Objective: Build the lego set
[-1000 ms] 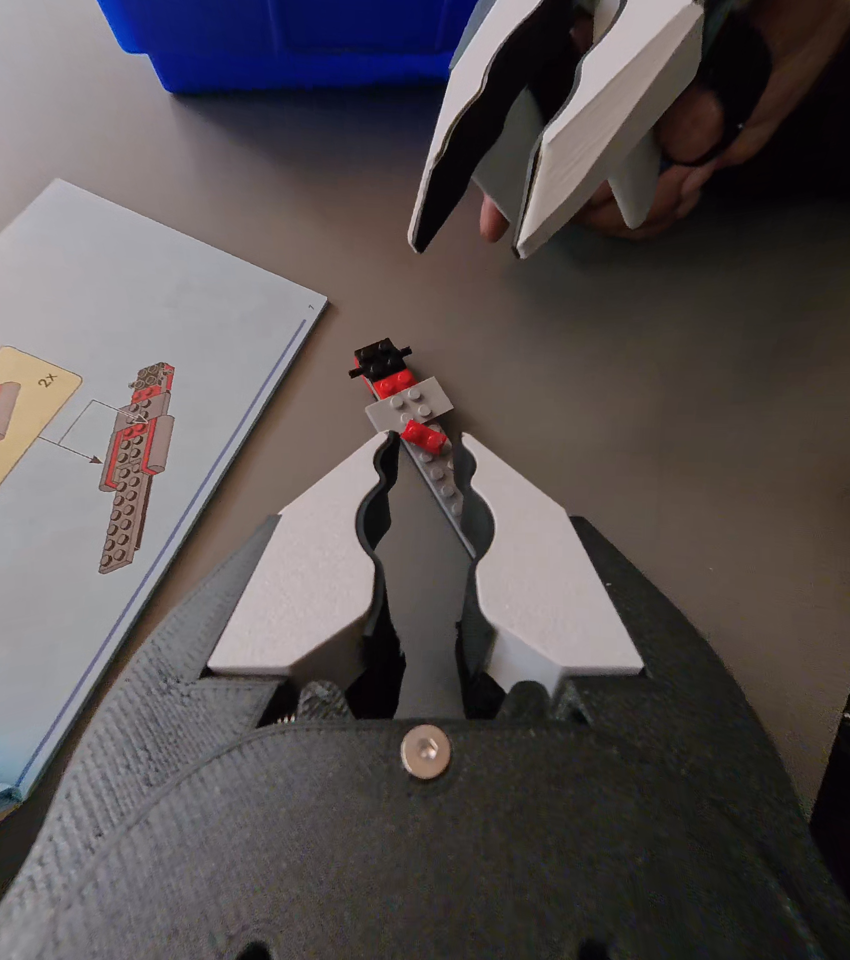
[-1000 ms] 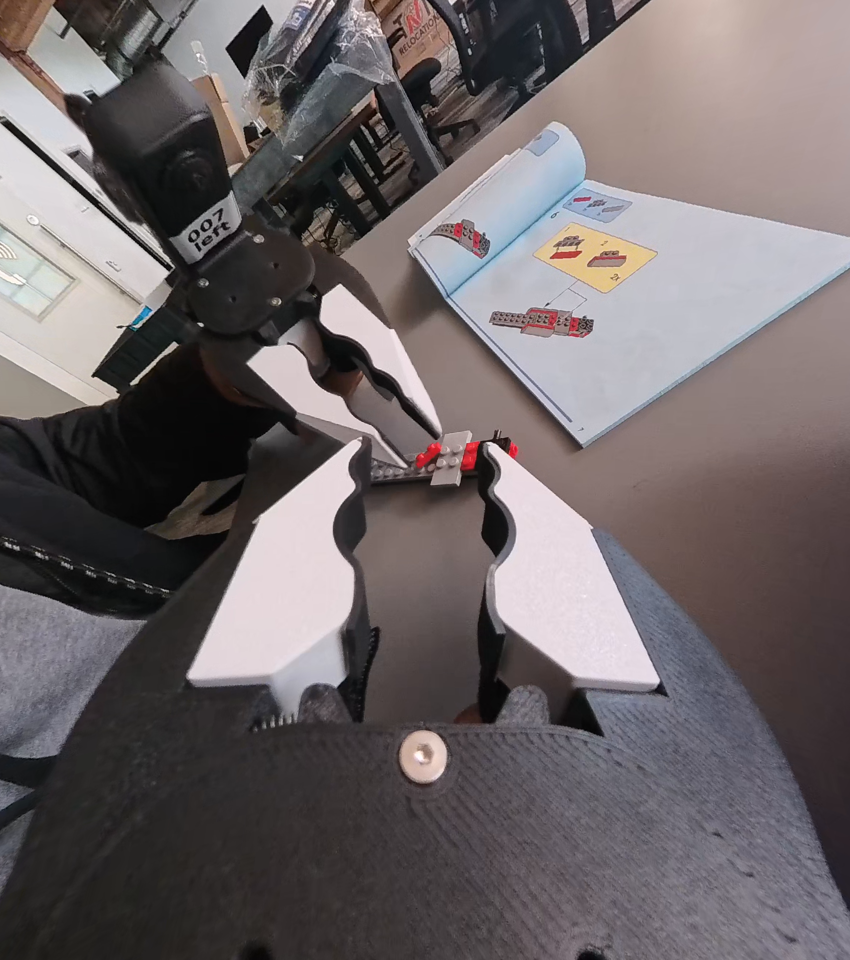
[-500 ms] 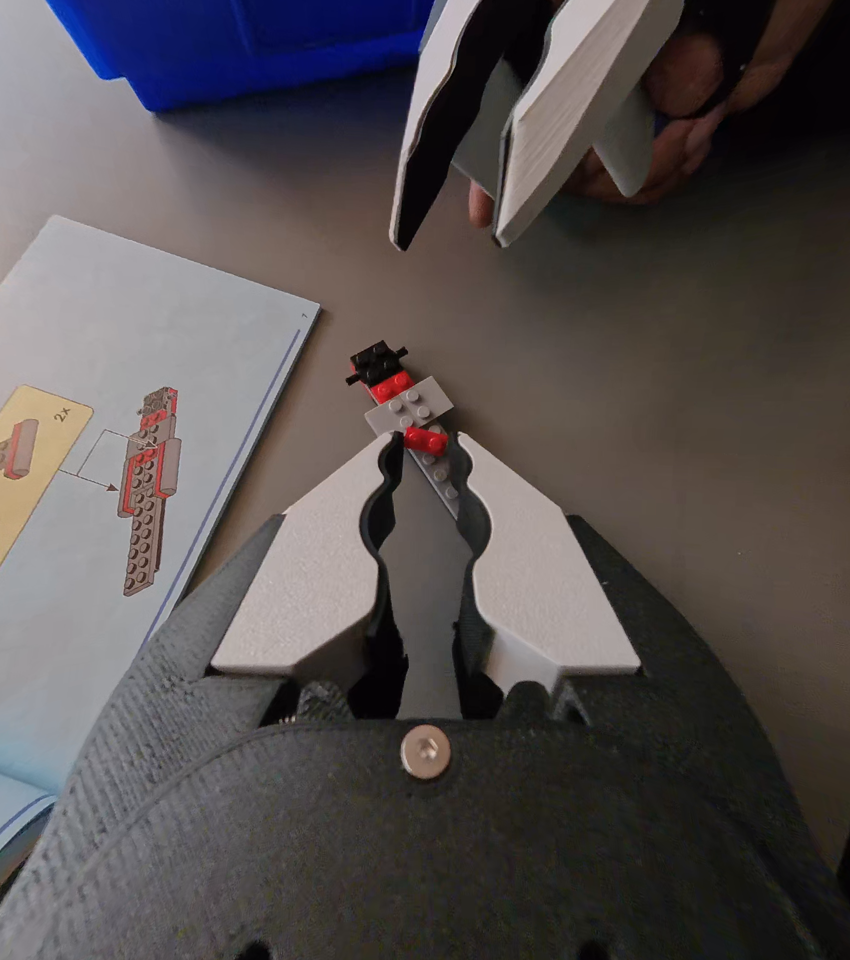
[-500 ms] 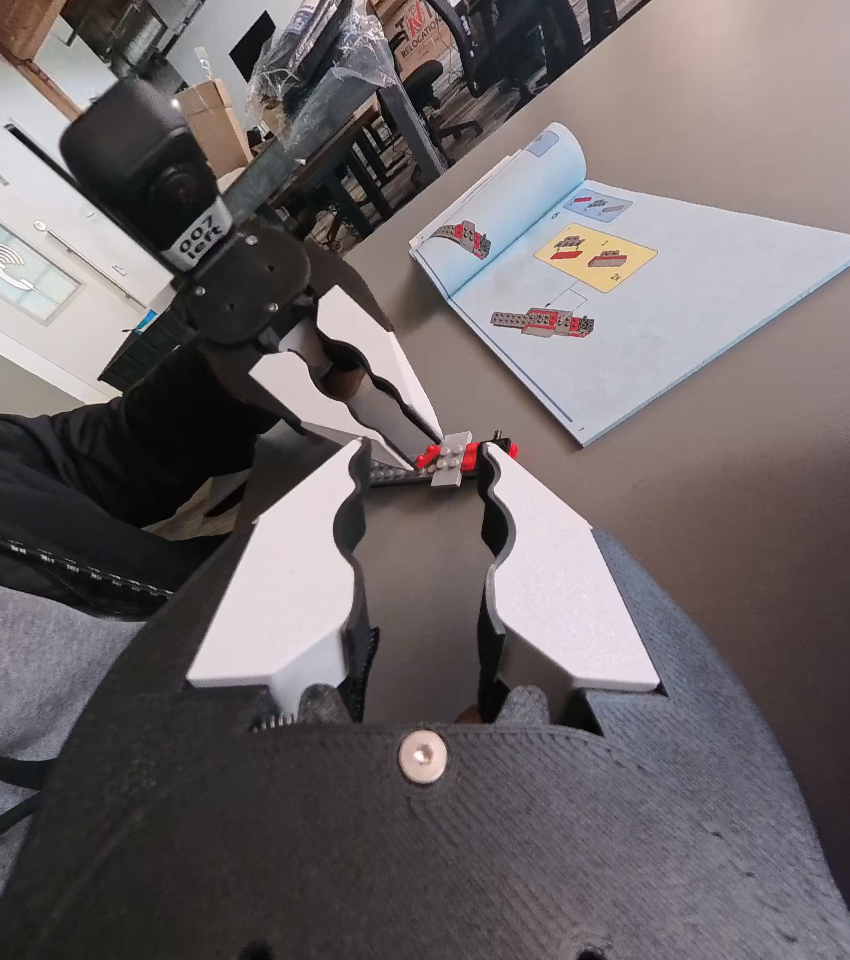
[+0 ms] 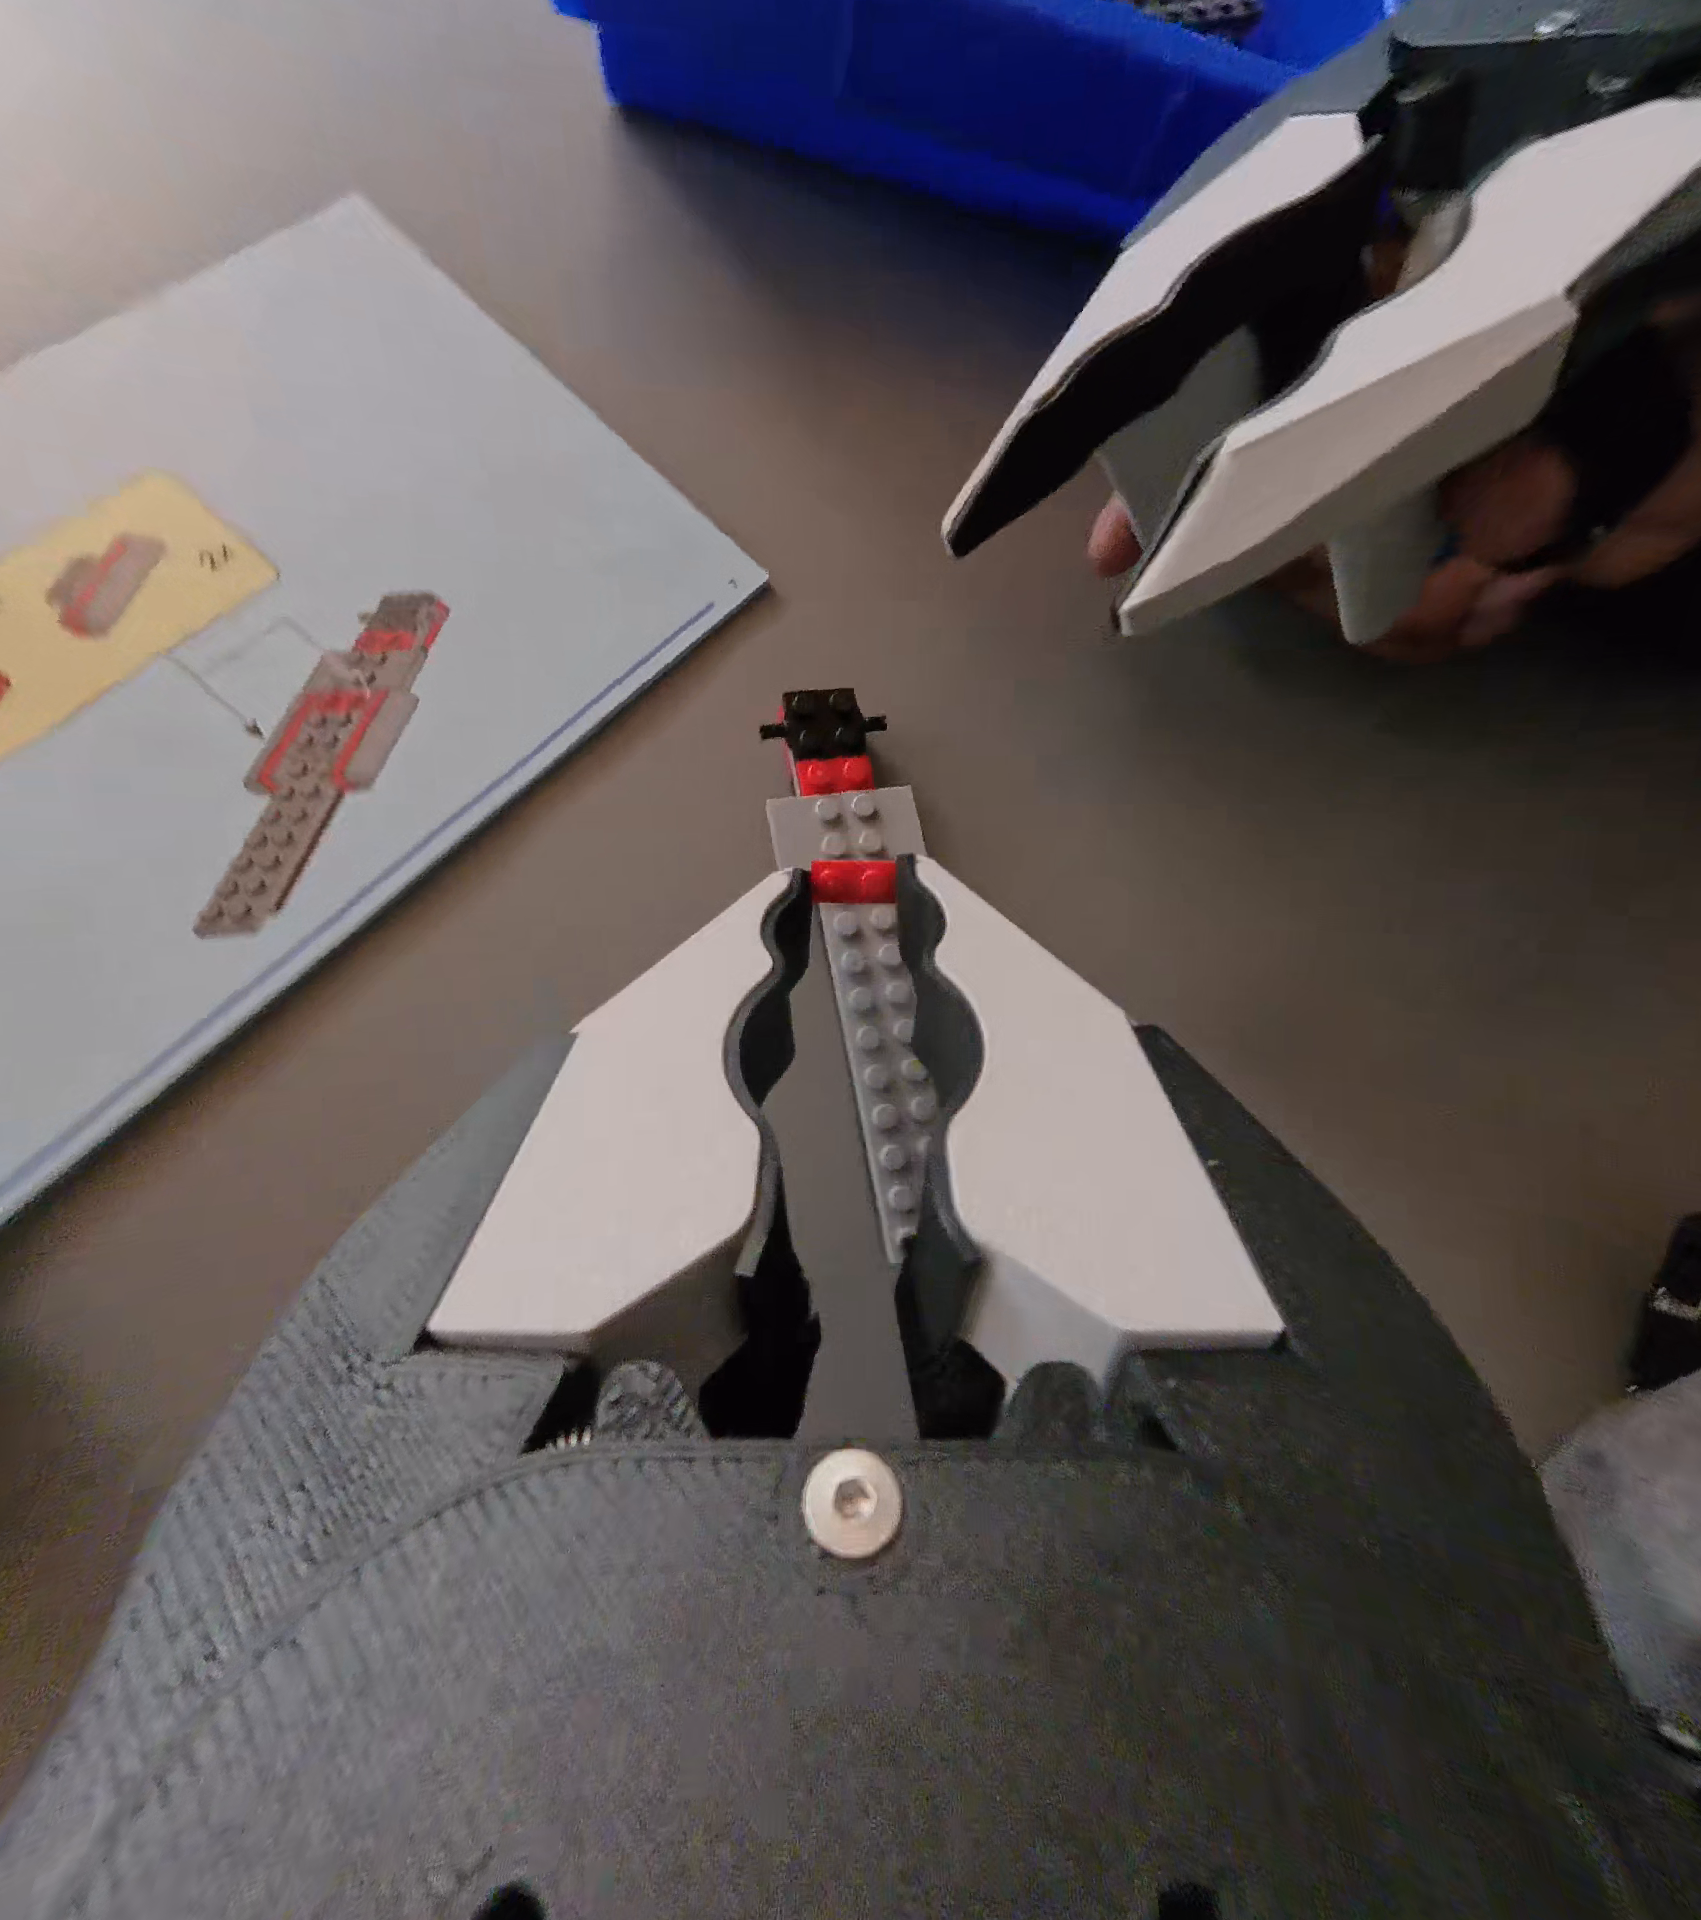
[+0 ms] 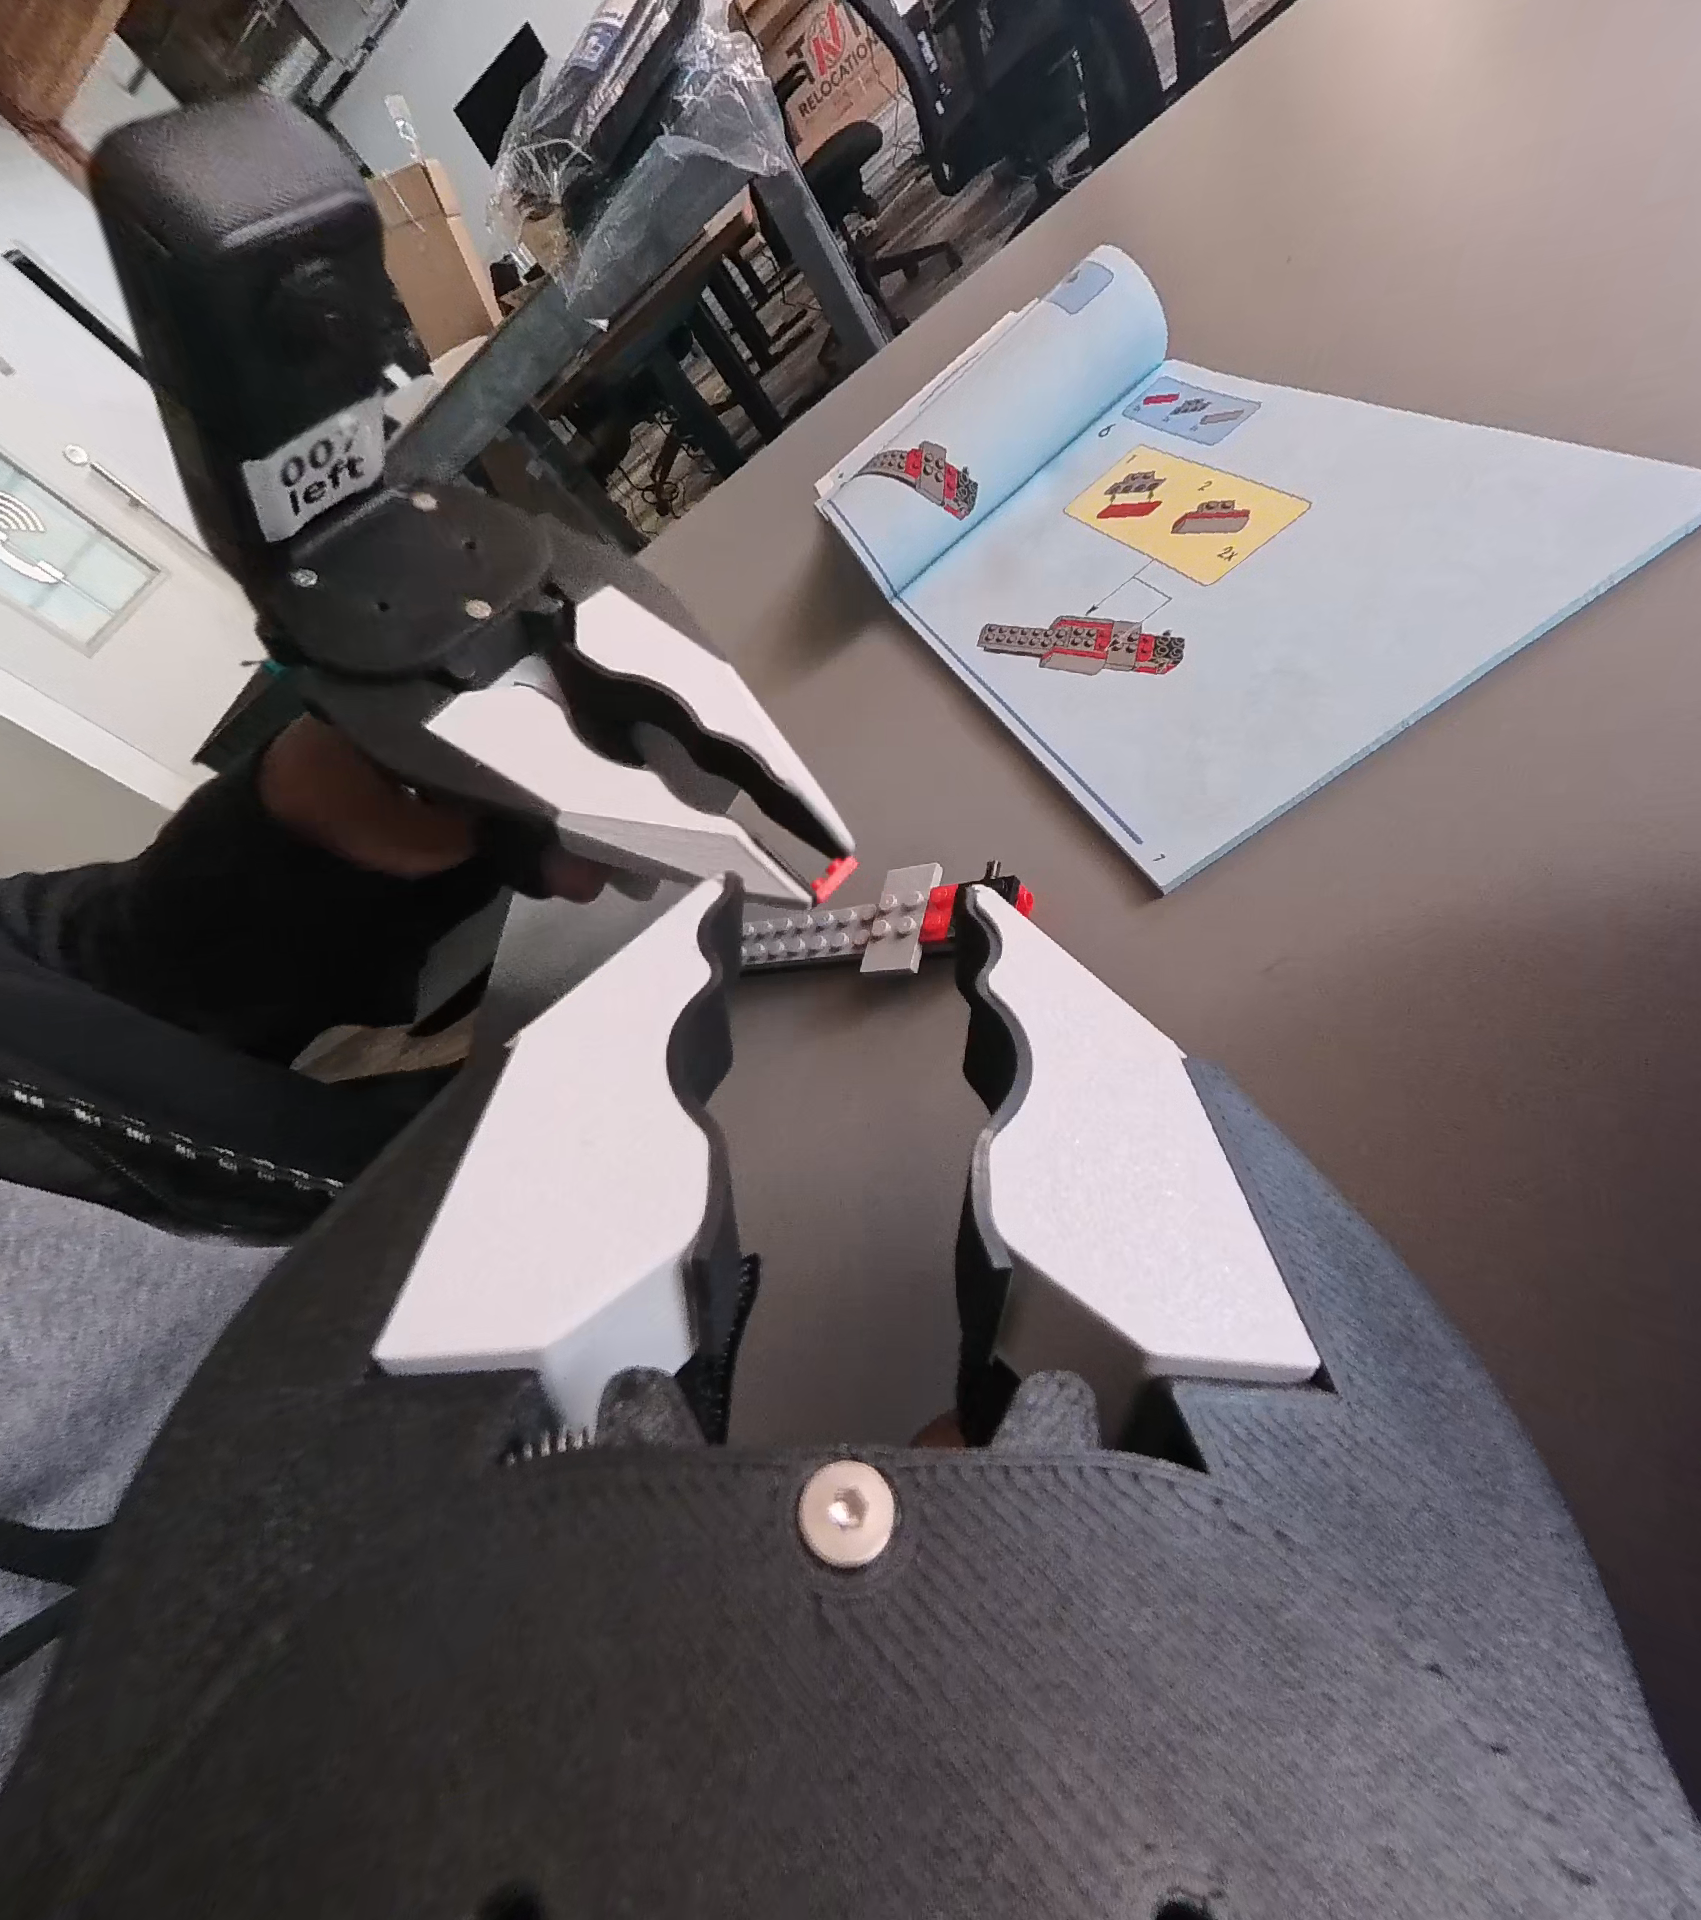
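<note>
The lego model (image 5: 847, 828) lies on the dark table: a long grey plate with a grey cross plate, a red brick and a black piece at its far end. It also shows in the right wrist view (image 6: 851, 932). My left gripper (image 5: 854, 871) is shut on a small red brick (image 5: 853, 882) at its fingertips, just above the grey plate. The right wrist view shows that brick (image 6: 835, 879) held clear of the model. My right gripper (image 6: 848, 902) is open and empty, its fingertips just short of the model; it also shows in the left wrist view (image 5: 1033, 582).
An open blue instruction booklet (image 5: 202, 675) lies left of the model, also in the right wrist view (image 6: 1345, 623). A blue bin (image 5: 929, 94) stands at the far edge. A person's dark sleeve (image 6: 150, 935) and grey cloth (image 6: 46, 1299) are at the near side.
My left gripper has closed on the small red brick that sat on the grey plate and lifted it off. It has also turned in line with the model. The right gripper stays open.
</note>
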Demonstrator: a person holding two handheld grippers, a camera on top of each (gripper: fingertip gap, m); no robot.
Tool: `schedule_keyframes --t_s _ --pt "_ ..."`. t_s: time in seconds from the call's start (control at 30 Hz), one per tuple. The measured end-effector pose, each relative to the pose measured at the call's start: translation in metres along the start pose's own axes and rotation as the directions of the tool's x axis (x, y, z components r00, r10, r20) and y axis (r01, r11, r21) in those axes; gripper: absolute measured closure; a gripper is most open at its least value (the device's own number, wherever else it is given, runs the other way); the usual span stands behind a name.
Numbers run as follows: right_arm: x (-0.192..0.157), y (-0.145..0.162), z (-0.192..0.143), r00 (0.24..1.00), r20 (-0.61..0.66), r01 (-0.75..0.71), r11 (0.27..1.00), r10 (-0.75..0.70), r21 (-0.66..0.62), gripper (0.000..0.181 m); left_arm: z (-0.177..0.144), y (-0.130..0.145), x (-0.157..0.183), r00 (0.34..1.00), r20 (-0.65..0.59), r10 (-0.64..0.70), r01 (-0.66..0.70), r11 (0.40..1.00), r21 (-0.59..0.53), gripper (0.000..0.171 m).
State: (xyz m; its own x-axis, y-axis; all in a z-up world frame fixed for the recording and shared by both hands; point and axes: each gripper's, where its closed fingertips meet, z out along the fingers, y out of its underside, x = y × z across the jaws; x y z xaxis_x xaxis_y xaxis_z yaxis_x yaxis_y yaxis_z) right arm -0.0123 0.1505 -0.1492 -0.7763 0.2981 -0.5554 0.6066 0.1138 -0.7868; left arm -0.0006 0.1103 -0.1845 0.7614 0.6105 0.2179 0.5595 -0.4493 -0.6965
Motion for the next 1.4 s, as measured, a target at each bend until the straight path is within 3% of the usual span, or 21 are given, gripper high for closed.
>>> schedule_keyframes --t_s 0.27,0.73,1.1,1.4 --pt "0.000 0.000 -0.001 1.000 -0.002 -0.001 1.000 0.001 0.005 0.138 0.007 0.008 0.001 0.993 0.078 -0.086 0.090 0.995 -0.049 0.156" --pt "0.001 0.000 -0.001 1.000 -0.003 -0.005 1.000 0.005 0.004 0.138 0.013 0.008 0.002 0.990 0.117 -0.075 0.085 0.993 -0.082 0.154" --pt "0.001 0.000 -0.001 1.000 -0.003 -0.004 1.000 0.004 0.004 0.138 0.003 0.019 0.000 0.987 0.131 -0.090 0.103 0.990 -0.097 0.132" --pt "0.001 -0.001 -0.001 1.000 -0.005 -0.005 1.000 0.005 0.007 0.138 0.001 0.027 0.003 0.988 0.145 -0.051 0.063 0.995 -0.080 0.139"
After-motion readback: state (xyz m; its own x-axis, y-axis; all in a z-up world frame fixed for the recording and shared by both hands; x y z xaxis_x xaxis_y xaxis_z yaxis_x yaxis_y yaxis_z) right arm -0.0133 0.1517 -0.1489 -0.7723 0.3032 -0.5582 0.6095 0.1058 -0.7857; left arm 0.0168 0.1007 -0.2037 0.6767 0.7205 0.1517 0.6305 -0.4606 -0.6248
